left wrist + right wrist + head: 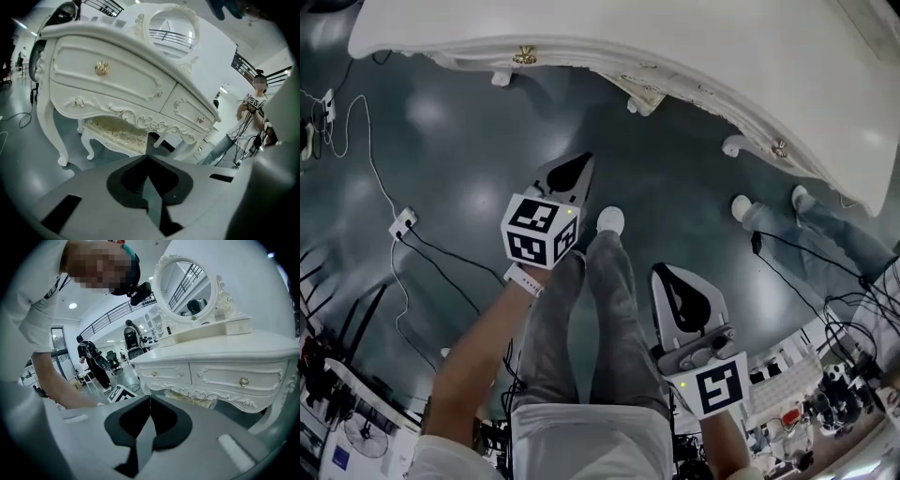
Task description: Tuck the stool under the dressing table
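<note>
Jaws of the left gripper (146,157) are pressed together with nothing between them, and those of the right gripper (150,397) are likewise closed and empty. Left of centre in the left gripper view, the stool (117,135) sits tucked beneath the white dressing table (108,79).

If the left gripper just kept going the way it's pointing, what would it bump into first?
The left gripper would probably meet the stool under the dressing table; depth is unclear, so perhaps the floor first.
</note>
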The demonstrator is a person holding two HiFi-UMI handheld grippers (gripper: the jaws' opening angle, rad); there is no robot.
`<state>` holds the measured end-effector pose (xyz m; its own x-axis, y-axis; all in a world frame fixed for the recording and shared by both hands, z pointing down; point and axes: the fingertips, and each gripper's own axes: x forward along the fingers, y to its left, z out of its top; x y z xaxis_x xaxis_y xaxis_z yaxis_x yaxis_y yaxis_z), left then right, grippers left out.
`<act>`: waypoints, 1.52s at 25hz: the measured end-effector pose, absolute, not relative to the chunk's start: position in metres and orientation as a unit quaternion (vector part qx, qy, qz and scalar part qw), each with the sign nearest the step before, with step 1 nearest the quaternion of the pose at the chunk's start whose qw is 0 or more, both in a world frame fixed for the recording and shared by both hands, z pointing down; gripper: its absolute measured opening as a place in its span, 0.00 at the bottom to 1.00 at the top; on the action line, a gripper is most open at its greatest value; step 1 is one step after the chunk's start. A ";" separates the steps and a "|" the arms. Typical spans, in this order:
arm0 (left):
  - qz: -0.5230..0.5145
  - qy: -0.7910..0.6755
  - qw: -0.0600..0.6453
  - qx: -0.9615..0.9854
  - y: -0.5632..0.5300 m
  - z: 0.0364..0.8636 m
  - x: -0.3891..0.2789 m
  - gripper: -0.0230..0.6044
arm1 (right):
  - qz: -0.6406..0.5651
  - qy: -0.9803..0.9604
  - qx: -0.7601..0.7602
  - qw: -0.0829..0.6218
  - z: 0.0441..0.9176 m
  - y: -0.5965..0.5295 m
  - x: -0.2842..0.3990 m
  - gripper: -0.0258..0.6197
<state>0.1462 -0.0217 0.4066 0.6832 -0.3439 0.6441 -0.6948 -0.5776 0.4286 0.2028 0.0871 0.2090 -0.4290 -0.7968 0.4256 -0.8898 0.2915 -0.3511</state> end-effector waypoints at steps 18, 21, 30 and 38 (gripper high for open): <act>0.234 -0.328 0.264 0.876 0.027 0.209 0.122 0.05 | 0.244 -0.794 0.549 0.089 0.120 0.091 0.222 0.06; 0.231 -0.328 0.252 0.881 0.034 0.185 0.120 0.05 | 0.236 -0.798 0.547 0.090 0.109 0.097 0.224 0.06; 0.206 -0.348 0.234 0.884 0.057 0.109 0.111 0.05 | 0.239 -0.796 0.546 0.106 0.082 0.116 0.234 0.06; 0.189 -0.363 0.218 0.886 0.083 0.043 0.097 0.05 | 0.218 -0.802 0.547 0.101 0.033 0.133 0.237 0.06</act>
<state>0.0967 0.0832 0.0433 0.6655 -0.5600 0.4935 -0.7250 -0.6421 0.2492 0.2368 0.1327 0.0325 -0.3807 -0.8336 0.4002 -0.9215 0.3062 -0.2388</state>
